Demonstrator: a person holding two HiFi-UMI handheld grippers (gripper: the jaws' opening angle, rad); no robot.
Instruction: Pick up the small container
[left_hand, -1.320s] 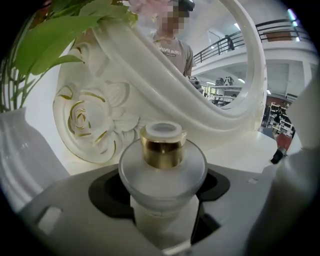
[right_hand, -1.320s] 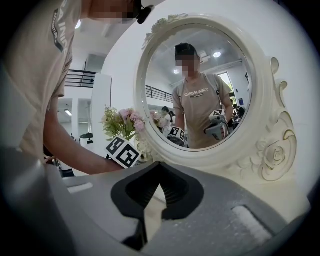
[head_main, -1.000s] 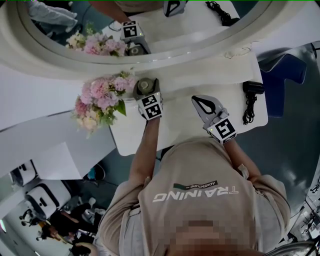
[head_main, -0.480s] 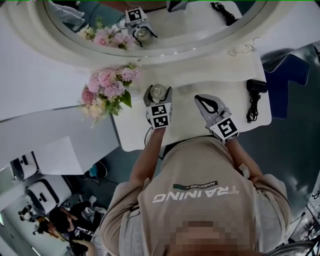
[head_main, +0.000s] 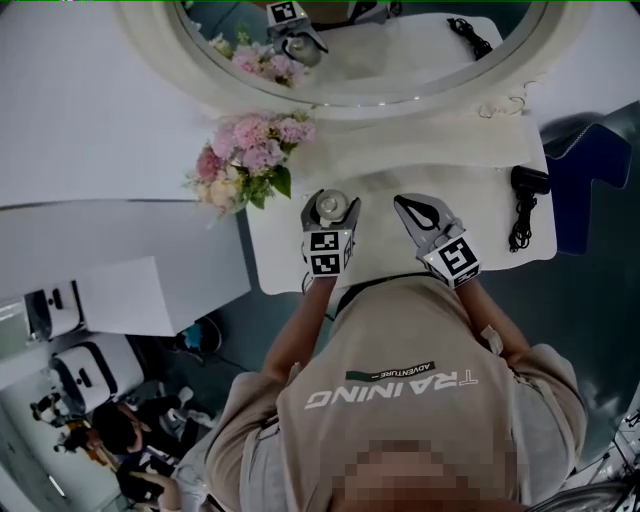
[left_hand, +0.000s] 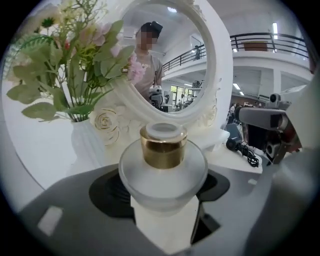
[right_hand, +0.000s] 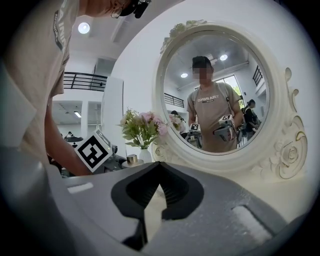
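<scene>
The small container (head_main: 328, 207) is a frosted glass jar with a gold cap (left_hand: 163, 145). My left gripper (head_main: 330, 203) is shut on it, with the jaws against both sides of the jar's body (left_hand: 162, 172), and holds it above the white table (head_main: 390, 255). In the right gripper view the container (right_hand: 131, 159) shows small at the left, beside the left gripper's marker cube (right_hand: 93, 150). My right gripper (head_main: 408, 206) hovers to the right of it over the table, shut (right_hand: 159, 167) with nothing between its jaws.
A vase of pink flowers (head_main: 250, 155) stands at the table's back left corner. A large oval white-framed mirror (head_main: 350, 95) rises behind the table. A black device with a coiled cable (head_main: 525, 195) lies at the right end. The table's front edge is near the person's body.
My left gripper has drawn the container back from the mirror's base and to the right, toward the table's front. The right gripper stayed about where it was.
</scene>
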